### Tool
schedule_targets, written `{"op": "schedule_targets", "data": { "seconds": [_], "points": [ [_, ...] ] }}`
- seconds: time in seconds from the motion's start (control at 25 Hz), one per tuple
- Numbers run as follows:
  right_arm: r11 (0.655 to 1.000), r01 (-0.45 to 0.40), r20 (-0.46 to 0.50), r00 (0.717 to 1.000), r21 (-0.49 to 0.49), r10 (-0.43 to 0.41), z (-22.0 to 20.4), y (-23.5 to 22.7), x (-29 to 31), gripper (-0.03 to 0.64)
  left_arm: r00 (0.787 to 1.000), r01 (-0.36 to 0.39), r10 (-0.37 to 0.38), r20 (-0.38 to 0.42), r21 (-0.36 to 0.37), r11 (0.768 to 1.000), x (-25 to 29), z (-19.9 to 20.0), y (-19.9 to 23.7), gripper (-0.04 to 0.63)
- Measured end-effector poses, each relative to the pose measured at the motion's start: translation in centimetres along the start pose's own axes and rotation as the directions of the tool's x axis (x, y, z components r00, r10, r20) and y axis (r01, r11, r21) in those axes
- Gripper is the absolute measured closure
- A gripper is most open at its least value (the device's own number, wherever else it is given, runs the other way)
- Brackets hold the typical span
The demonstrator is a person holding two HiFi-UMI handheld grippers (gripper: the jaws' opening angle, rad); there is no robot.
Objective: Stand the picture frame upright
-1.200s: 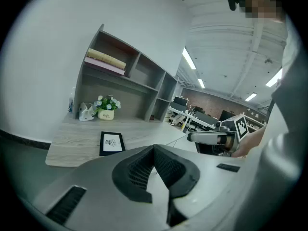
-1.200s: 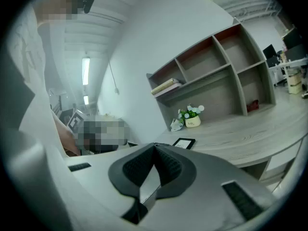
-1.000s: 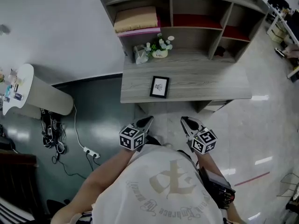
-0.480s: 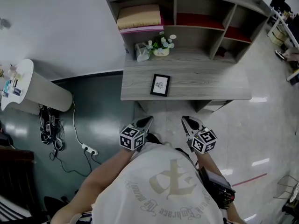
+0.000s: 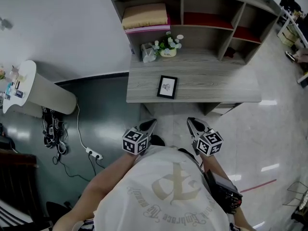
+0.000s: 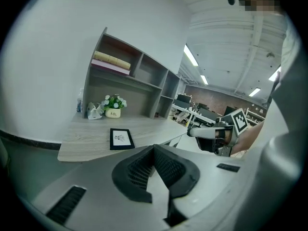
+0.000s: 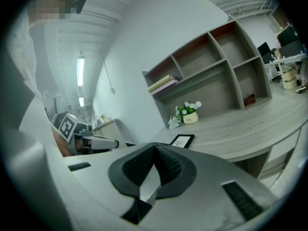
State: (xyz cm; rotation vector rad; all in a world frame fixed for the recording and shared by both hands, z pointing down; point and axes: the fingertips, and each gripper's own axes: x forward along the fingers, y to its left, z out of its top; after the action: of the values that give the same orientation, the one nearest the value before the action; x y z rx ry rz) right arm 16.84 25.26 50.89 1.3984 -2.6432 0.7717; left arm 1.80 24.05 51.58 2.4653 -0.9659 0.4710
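A black picture frame (image 5: pixel 167 87) with a white print lies flat on the grey wooden desk (image 5: pixel 211 88), near its front edge. The left gripper view shows the picture frame (image 6: pixel 121 138) ahead of the jaws, and in the right gripper view the picture frame (image 7: pixel 182 140) lies left of centre. My left gripper (image 5: pixel 150 125) and right gripper (image 5: pixel 191 124) hang side by side in front of the desk's edge, close to my body. Both are shut and empty, well short of the frame.
At the back of the desk stand a small pot of white flowers (image 5: pixel 167 46) and a crumpled pale packet (image 5: pixel 147 53). A shelf unit (image 5: pixel 202 13) above holds folded cloth (image 5: pixel 143 17). A white rounded table (image 5: pixel 29 90) and floor cables (image 5: pixel 72 143) lie at the left.
The view has shifted slightly, so the desk and frame sit a little further right. Both grippers stay where they were, shut.
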Motion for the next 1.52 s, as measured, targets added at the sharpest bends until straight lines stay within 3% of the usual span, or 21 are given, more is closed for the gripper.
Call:
{"op": "schedule_targets", "data": {
  "seconds": [0.36, 0.6, 0.88, 1.16, 1.52],
  "points": [
    [1.000, -0.019, -0.029, 0.999, -0.009, 0.019, 0.1, 1.0, 3.0, 0.612, 0.997, -0.072, 0.073, 0.006, -0.040, 0.997, -2.5, -0.6, 3.0, 0.584],
    [1.000, -0.022, -0.060, 0.998, 0.018, 0.023, -1.0, 1.3, 5.1, 0.612, 0.997, -0.081, 0.080, -0.018, -0.070, 0.994, -2.8, -1.7, 4.8, 0.584],
    [0.999, 0.014, -0.084, 0.996, 0.041, -0.011, -1.3, 0.0, 7.5, 0.612, 0.998, -0.056, 0.051, -0.045, -0.101, 0.993, -0.4, -1.7, 7.6, 0.584],
    [0.997, 0.065, -0.087, 0.994, 0.043, -0.061, 0.2, -2.1, 9.9, 0.612, 0.999, 0.028, -0.031, -0.041, -0.077, 0.997, 3.4, 1.0, 8.9, 0.584],
    [0.992, 0.113, -0.098, 0.989, 0.049, -0.108, 2.2, -5.0, 14.2, 0.612, 0.997, 0.046, -0.052, -0.053, -0.097, 0.994, 6.8, 3.7, 14.1, 0.584]
  ]
}}
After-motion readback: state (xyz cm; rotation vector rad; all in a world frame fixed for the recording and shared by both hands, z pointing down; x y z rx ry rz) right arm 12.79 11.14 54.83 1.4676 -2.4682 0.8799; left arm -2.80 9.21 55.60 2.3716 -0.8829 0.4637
